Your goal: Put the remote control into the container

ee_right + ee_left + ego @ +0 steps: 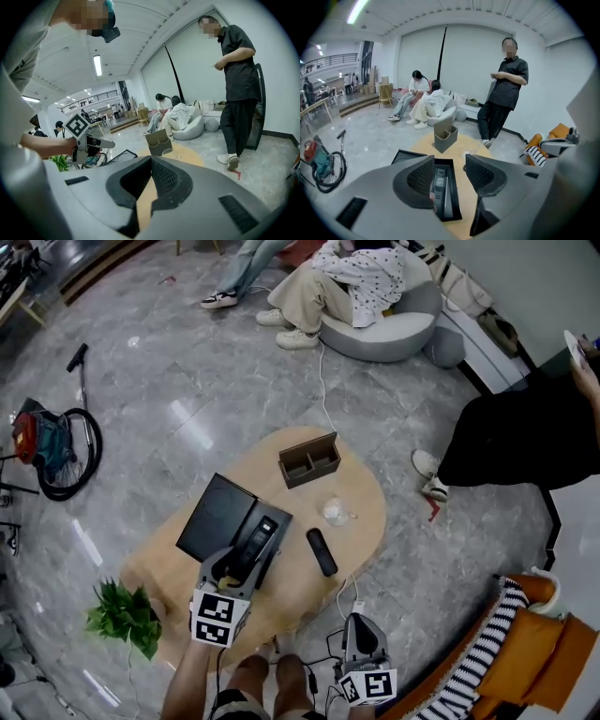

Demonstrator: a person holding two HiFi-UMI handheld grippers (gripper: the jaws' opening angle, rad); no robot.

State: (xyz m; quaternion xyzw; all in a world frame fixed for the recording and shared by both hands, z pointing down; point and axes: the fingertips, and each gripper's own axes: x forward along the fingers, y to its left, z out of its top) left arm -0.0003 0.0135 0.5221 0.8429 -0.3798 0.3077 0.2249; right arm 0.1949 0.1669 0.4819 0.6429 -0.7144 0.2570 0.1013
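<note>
On the oval wooden table point(361, 488) lies a black remote control point(322, 552), loose near the front edge. A second dark remote point(258, 542) rests in a shallow black tray point(277, 524) beside its black lid point(217, 515). The brown divided container point(309, 460) stands at the table's far side. My left gripper point(236, 566) hovers over the tray, open, with nothing between its jaws; in the left gripper view point(450, 161) the tray point(451, 194) and its remote point(439, 180) show through the gap. My right gripper point(359, 626) is shut and empty, low by the table's near edge.
A crumpled clear wrapper point(335, 513) lies mid-table. A potted plant point(122, 615) stands at the near left corner, and a white cable point(325, 390) crosses the floor. A vacuum cleaner point(47, 451) is at left, a standing person point(525, 437) and an orange chair point(534, 643) at right.
</note>
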